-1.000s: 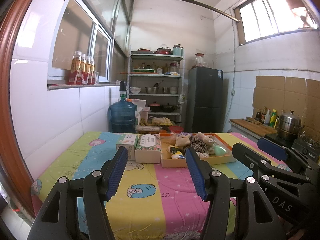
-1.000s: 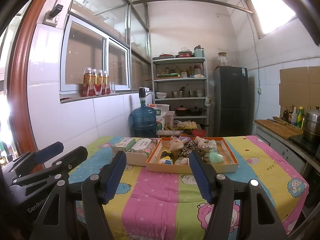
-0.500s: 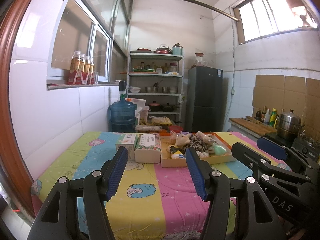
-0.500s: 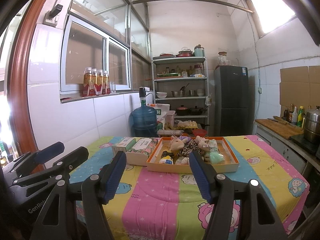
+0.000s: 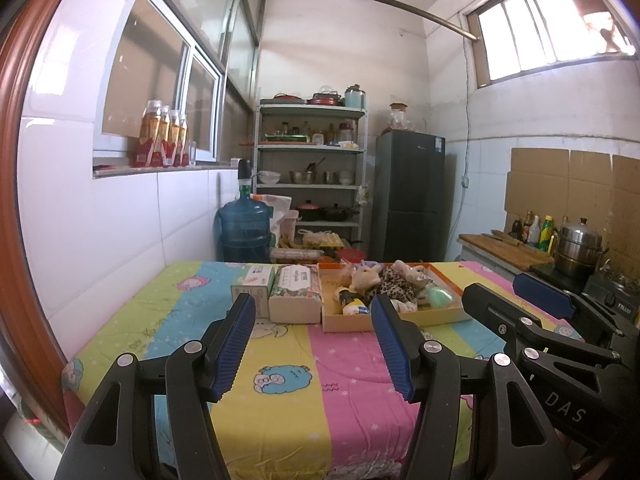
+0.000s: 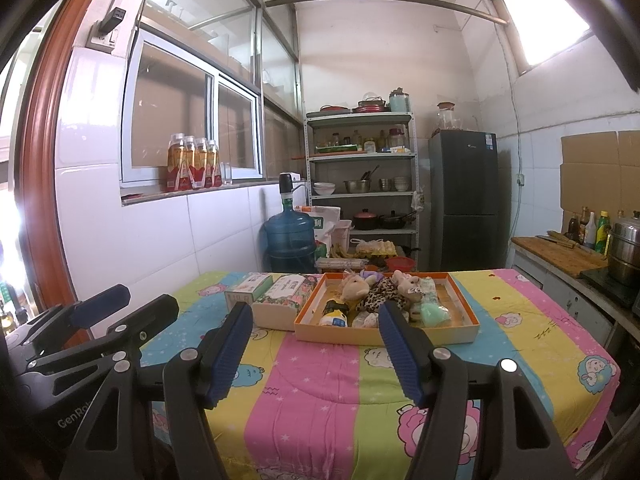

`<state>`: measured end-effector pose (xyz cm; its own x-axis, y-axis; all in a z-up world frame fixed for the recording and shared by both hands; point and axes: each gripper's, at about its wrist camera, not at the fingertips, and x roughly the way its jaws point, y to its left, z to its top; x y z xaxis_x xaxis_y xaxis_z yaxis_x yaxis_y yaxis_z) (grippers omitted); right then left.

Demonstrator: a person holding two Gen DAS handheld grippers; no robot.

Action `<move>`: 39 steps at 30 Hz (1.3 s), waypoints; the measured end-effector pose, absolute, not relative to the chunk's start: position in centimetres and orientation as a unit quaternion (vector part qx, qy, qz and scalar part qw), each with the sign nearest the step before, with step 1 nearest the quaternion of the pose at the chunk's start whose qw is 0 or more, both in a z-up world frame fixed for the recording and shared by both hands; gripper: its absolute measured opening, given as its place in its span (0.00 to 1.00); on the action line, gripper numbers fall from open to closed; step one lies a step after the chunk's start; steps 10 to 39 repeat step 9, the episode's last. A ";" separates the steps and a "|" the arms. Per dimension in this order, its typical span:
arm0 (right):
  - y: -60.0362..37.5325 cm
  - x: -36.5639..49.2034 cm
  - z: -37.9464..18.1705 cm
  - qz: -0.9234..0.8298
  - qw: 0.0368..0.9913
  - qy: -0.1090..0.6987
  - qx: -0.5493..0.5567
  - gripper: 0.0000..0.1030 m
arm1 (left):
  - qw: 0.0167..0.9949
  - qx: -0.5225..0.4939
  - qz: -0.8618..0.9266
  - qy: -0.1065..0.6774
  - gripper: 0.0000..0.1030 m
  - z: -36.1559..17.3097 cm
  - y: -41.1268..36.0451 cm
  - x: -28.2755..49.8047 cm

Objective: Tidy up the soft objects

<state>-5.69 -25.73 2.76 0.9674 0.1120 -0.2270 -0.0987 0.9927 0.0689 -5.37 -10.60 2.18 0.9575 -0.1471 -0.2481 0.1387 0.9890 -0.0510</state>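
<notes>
Soft toys [image 6: 372,294] heaped in an orange tray [image 6: 460,330] at the far middle of the counter [image 6: 320,384], on its striped cartoon cloth: a tan plush animal [image 6: 354,288], a leopard-print one [image 6: 382,298], a pale pink one [image 6: 404,280], a mint-green piece [image 6: 434,314] toward the tray's right half, a small yellow-and-white figure [image 6: 334,314] at its near left. Right part of the tray bare. Touching the tray's left wall, a floral tissue pack [image 5: 295,292]; just beside that, a smaller box [image 5: 252,284].

Nearer the cameras, well apart from the tray, left tongs [image 5: 312,346] held wide open, blue ribbed pads empty, only cloth between them. Right tongs [image 6: 316,350] likewise spread, gripping nothing. Both raised over the near part of the counter, side by side, pointing slightly downward at the tray.

Behind the counter, a blue water jug [image 6: 290,240], a metal shelf [image 6: 360,184] with pots and bowls, a dark fridge [image 6: 464,200].
</notes>
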 end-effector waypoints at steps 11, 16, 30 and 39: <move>-25.7 -5.7 2.7 0.054 0.991 0.116 0.029 0.63 | 0.990 -0.014 -0.068 0.122 0.60 1.9 -10.7 -5.4; -25.7 -5.7 2.7 0.054 0.991 0.116 0.029 0.63 | 0.990 -0.014 -0.068 0.122 0.60 1.9 -10.7 -5.4; -25.7 -5.7 2.7 0.054 0.991 0.116 0.029 0.63 | 0.990 -0.014 -0.068 0.122 0.60 1.9 -10.7 -5.4; -25.7 -5.7 2.7 0.054 0.991 0.116 0.029 0.63 | 0.990 -0.014 -0.068 0.122 0.60 1.9 -10.7 -5.4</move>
